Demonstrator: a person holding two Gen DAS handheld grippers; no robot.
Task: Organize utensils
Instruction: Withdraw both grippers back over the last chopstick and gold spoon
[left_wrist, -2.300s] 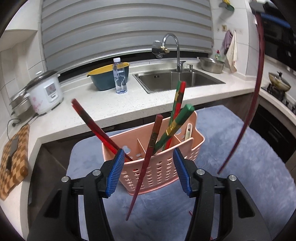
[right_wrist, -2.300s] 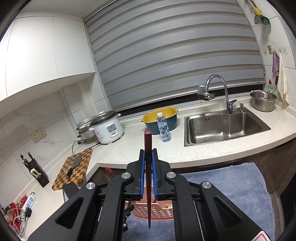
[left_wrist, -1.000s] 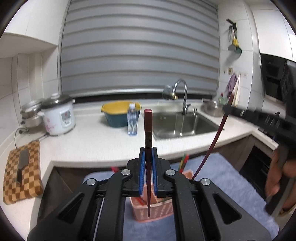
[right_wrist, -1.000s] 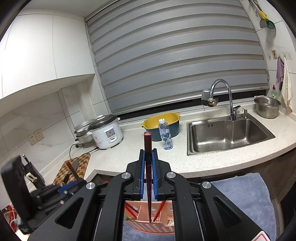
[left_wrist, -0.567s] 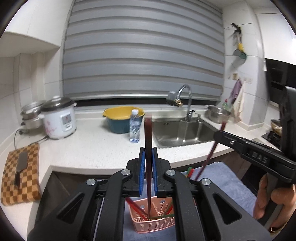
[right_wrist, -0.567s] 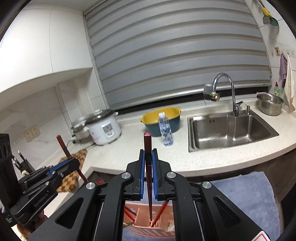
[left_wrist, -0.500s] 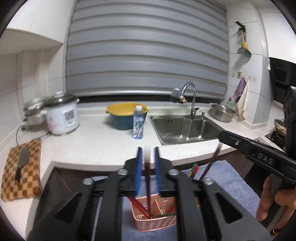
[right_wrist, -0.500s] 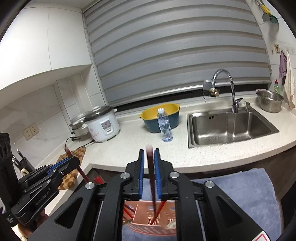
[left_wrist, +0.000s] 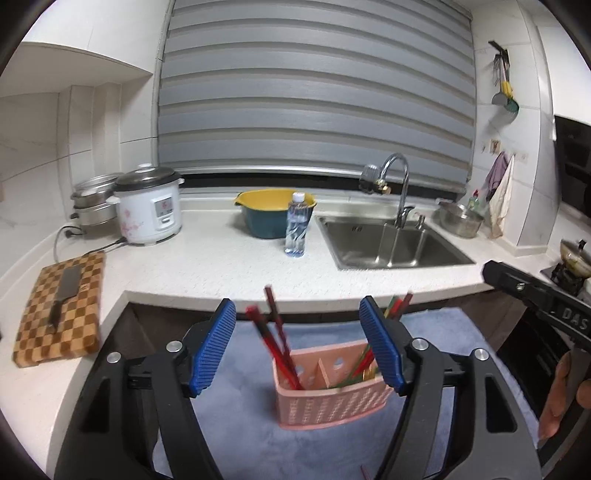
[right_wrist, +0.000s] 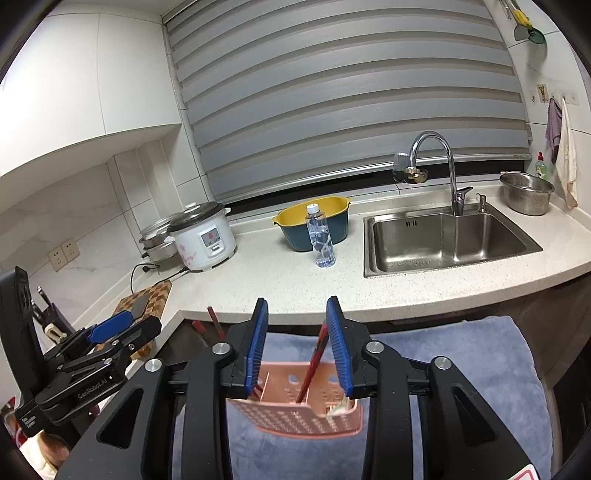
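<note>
A pink slotted utensil basket (left_wrist: 328, 395) stands on a blue-grey mat (left_wrist: 240, 424). Red chopsticks (left_wrist: 275, 347) lean in its left compartment and red and green chopsticks (left_wrist: 395, 308) in its right one. My left gripper (left_wrist: 299, 347) is open and empty above the basket. In the right wrist view the basket (right_wrist: 299, 410) sits below my right gripper (right_wrist: 297, 347), which is open with a red chopstick (right_wrist: 314, 365) standing loose in the basket between its pads. The other gripper shows at the left there (right_wrist: 92, 354).
A white counter (left_wrist: 221, 266) runs behind with a rice cooker (left_wrist: 147, 210), a yellow and blue bowl (left_wrist: 273, 214), a water bottle (left_wrist: 296, 229), a steel sink (left_wrist: 391, 247) and a checkered cutting board with a knife (left_wrist: 61, 302). A stove with a pan (left_wrist: 572, 258) is at the right.
Both grippers have opened and let go of their red chopsticks, which now stand in the basket. Both grippers have come lower toward the basket.
</note>
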